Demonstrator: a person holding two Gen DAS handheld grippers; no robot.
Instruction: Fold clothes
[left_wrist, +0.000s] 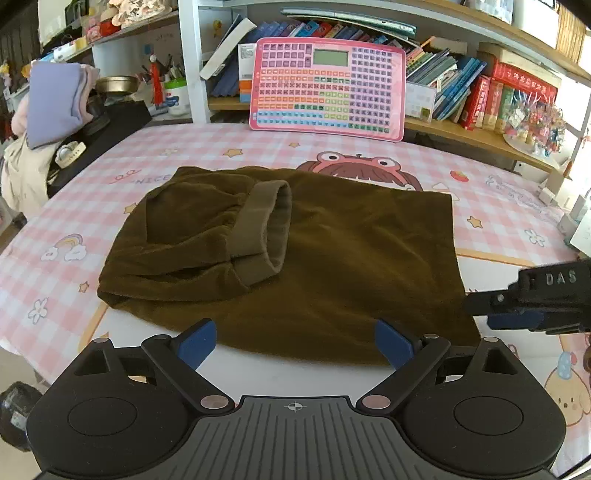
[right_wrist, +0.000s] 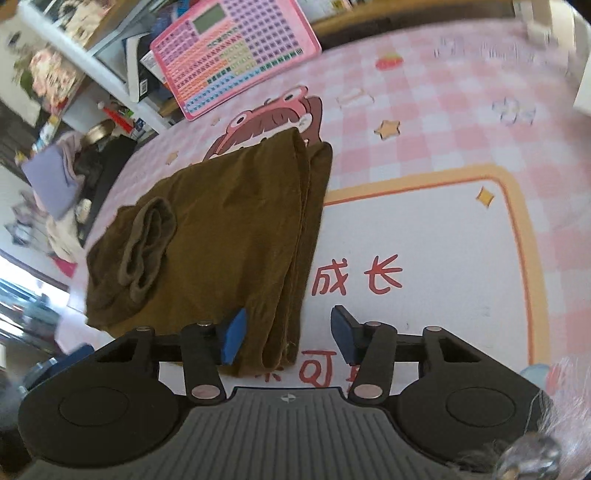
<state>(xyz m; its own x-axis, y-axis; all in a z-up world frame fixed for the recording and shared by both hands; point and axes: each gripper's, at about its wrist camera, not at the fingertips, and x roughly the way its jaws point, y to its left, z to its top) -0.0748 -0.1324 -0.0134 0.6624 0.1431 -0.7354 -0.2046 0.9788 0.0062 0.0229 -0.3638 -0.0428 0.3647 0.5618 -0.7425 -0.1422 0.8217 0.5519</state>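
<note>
Work surface: a table covered with a pink-and-white checked cloth (left_wrist: 229, 138) printed with stars, rainbows, a cartoon figure and red characters. Ahead of the left gripper, a pink keyboard-style learning board (left_wrist: 327, 85) leans upright against the shelving. Behind it, a white-framed bookshelf (left_wrist: 192, 62) holds rows of books (left_wrist: 458, 88), several leaning; red volumes stand ahead and to the right. Ahead to the left: a pen holder (left_wrist: 173, 92), a brass-coloured bowl (left_wrist: 117, 84), a folded lavender textile (left_wrist: 57, 101) atop a dark surface. Strong daylight enters from the far right edge. In the right wrist view, the shelving sits ahead-left, motion-blurred.
</note>
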